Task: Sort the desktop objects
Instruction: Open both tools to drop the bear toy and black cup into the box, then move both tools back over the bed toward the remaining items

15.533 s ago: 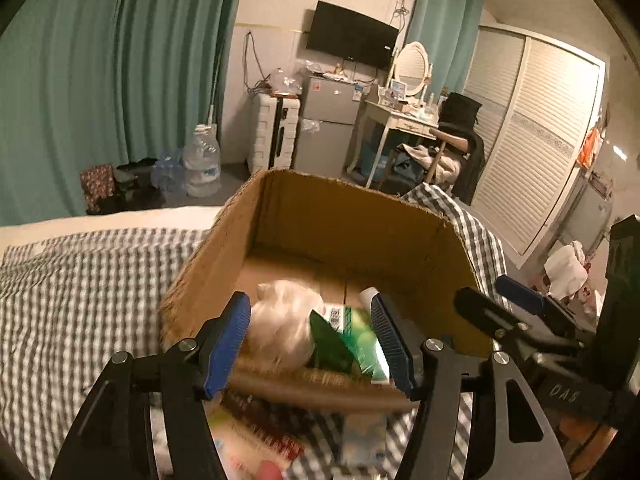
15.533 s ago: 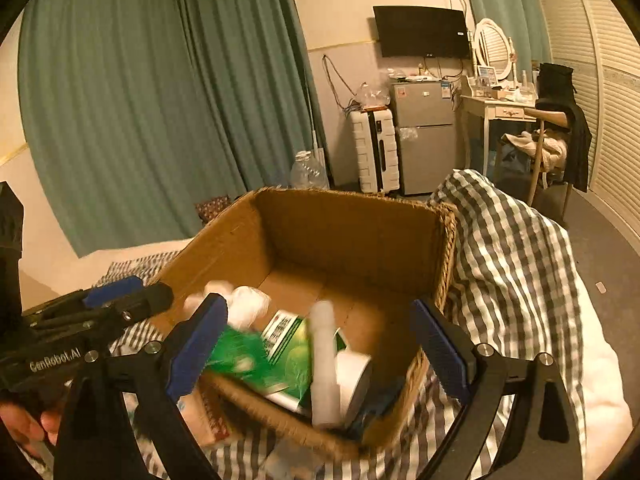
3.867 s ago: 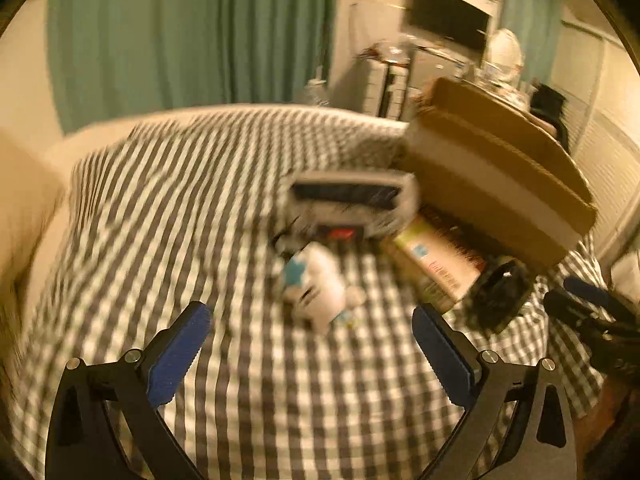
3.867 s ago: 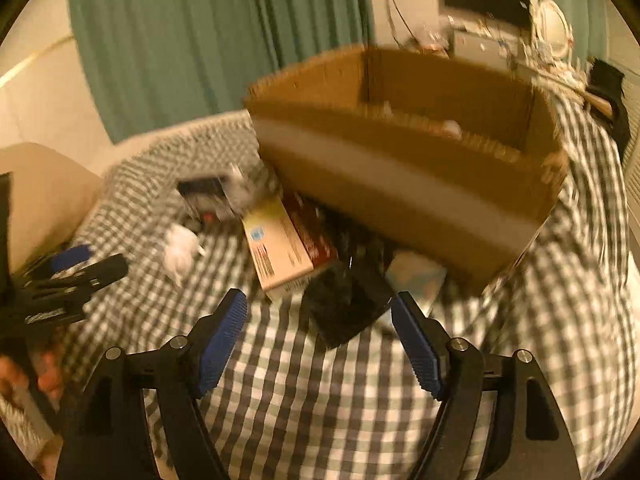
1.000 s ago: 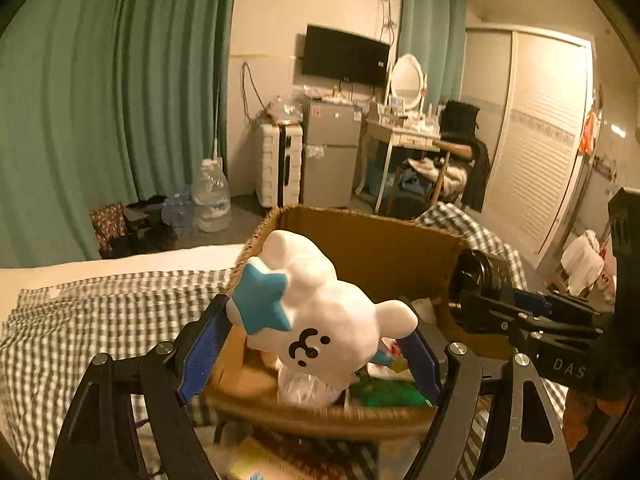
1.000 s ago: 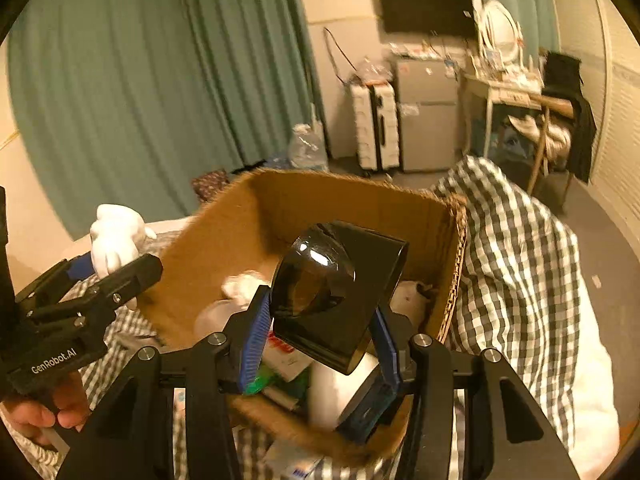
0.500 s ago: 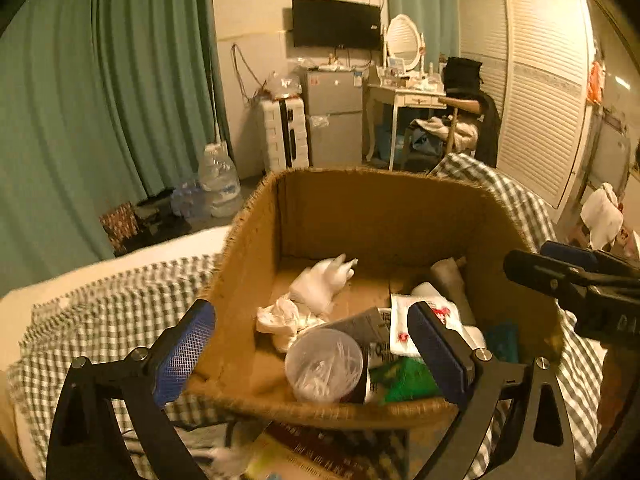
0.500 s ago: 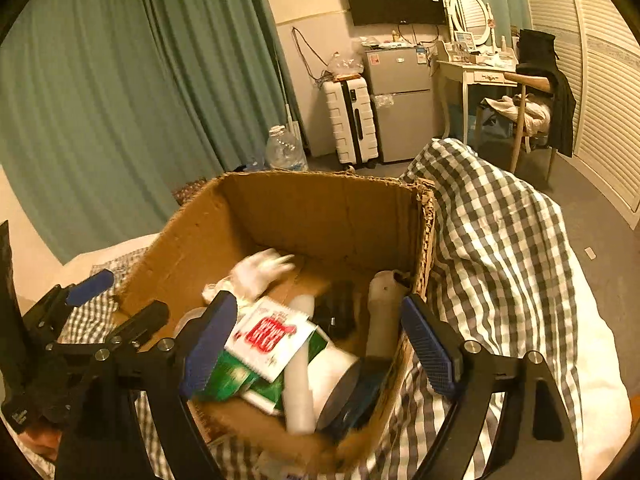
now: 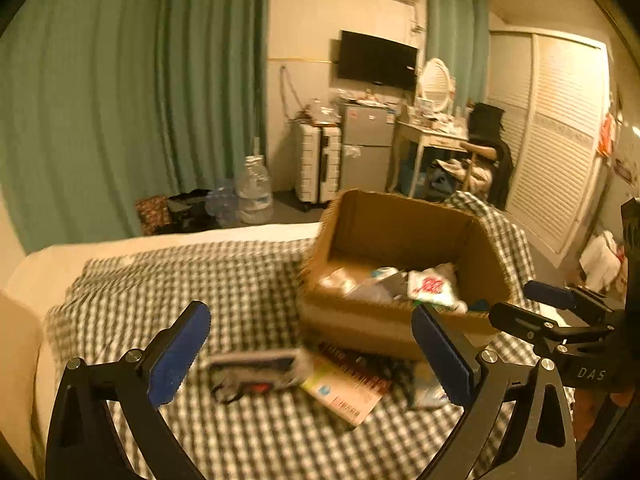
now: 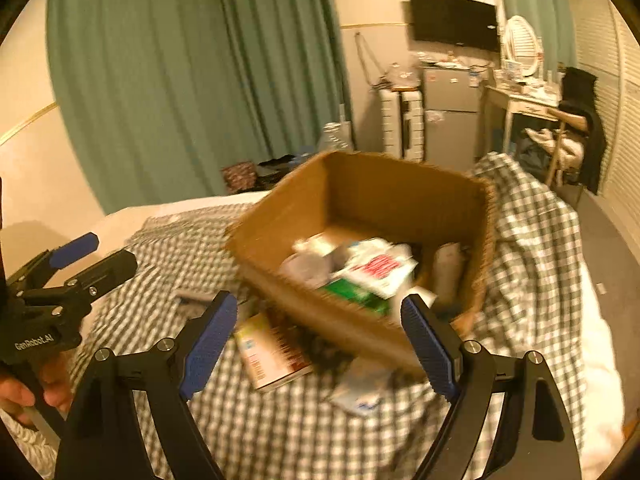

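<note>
Left tool [image 9: 310,354]: jaws just opened wide, empty
Right tool [image 10: 320,346]: just opened, empty
Cardboard box [image 9: 360,320]: 1 o'clock on bed [image 9: 200,272]

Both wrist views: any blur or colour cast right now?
Left wrist view: warm orange cast, fisheye bending at the edges; box and book smeared, left claw sharp. Right wrist view: same cast, heavier smear on box contents; right claw crisp.
</note>
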Demonstrator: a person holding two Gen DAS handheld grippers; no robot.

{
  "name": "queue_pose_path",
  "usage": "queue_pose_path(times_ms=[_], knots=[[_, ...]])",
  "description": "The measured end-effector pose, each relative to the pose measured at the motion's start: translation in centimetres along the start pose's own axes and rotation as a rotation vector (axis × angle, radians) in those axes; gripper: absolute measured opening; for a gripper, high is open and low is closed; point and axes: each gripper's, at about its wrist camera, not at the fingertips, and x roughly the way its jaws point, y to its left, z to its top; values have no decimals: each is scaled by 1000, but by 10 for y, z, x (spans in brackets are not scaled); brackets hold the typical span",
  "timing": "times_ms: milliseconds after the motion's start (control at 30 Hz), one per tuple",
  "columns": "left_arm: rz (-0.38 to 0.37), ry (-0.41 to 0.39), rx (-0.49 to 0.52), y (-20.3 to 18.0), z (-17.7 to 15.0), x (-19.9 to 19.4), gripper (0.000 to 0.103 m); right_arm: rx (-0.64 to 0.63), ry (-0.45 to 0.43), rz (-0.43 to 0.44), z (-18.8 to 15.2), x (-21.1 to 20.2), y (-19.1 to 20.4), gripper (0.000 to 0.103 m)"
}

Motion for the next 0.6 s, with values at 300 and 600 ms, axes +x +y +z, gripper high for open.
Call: queue_pose_path(times_ms=[300,600], knots=[[137,36,-194,66,-98,5,103,-6,22,18,-67,39,24,84],[120,200,-368,97,-166,70,103,-26,100,31,-107,80,28,84]])
